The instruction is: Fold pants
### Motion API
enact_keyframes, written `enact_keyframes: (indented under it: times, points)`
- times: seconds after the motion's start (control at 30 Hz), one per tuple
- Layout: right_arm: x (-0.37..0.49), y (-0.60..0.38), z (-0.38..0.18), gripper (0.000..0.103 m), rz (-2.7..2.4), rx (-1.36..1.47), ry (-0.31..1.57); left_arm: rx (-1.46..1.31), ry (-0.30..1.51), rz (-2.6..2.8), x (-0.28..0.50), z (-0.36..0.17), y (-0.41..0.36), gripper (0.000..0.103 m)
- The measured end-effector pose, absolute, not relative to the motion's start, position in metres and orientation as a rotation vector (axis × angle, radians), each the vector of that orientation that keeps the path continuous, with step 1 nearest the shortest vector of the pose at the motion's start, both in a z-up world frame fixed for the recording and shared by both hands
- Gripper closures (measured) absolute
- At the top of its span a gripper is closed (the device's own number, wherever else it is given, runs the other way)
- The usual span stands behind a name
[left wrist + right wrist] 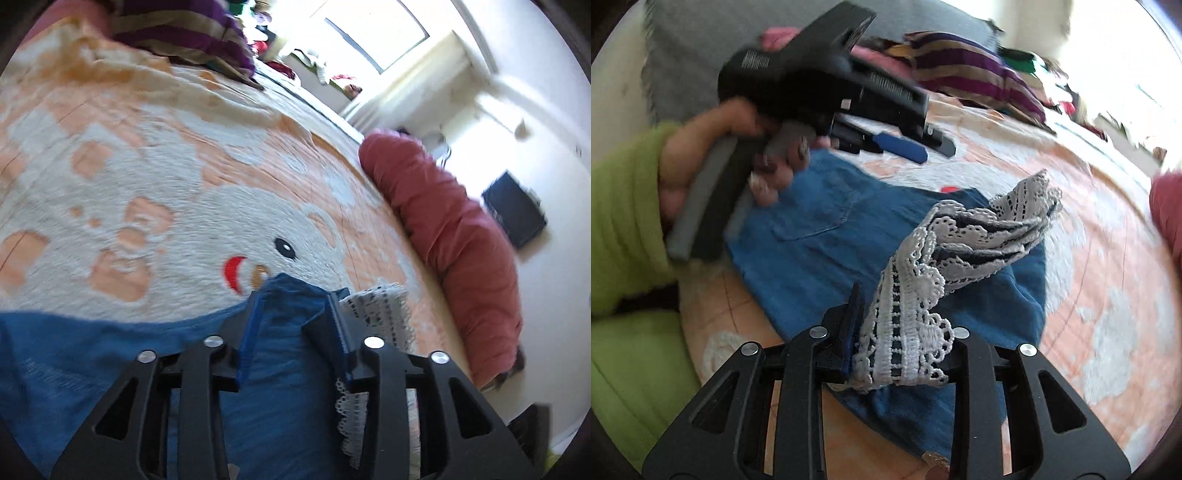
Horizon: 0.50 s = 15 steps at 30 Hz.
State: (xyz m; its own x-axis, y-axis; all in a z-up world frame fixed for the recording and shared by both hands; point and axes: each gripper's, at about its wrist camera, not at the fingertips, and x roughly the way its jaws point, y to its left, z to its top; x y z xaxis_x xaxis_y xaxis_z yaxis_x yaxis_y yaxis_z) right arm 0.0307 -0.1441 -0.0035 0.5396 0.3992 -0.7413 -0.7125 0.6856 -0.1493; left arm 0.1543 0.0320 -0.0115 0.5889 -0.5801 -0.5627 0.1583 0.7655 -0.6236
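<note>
**Blue pants half-folded on a patterned bed cover**

Peach and cream bedding (155, 192) with a stitched cartoon face fills both views; a long red bolster (450, 236) lies along one edge and a purple striped cloth (975, 70) sits at the far side, near a bright window.

Blue denim pants (820, 243) lie flat on the cover, folded into a block. Seen from the right wrist, its long axis runs from upper left to lower right, with a stitched pocket facing up. White lace trim (964, 240) at the hem is lifted off the denim.

Right gripper (897, 354): clamped on the lace trim, though lace hides its right finger.

Left gripper (295, 314): jaws apart above the denim, nothing pinched between them. A hand (713, 155) in a lime green sleeve (624, 221) holds it.

Motion blur softens the left gripper and background. Both view edges cut off the pants.
</note>
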Motion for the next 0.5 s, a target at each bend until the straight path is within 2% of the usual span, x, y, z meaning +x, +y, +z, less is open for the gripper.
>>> enact_keyframes:
  times: [0.13,0.23,0.3,0.5]
  points:
    - [0.015,-0.132,-0.006,0.073,0.724,-0.529,0.702,-0.585,0.84,-0.445,0.144,-0.017,0.051,0.056]
    - [0.004,-0.134,0.003,0.073,0.806,-0.482,0.689,-0.602,0.865,-0.445,0.144,-0.024,0.047,0.054]
    - [0.0,-0.142,0.012,0.066,0.829,-0.443,0.683,-0.605,0.88,-0.454,0.144,-0.031,0.047,0.054]
    - [-0.015,-0.16,0.019,0.063,0.808,-0.438,0.675,-0.607,0.936,-0.464,0.149,-0.045,0.035,0.049]
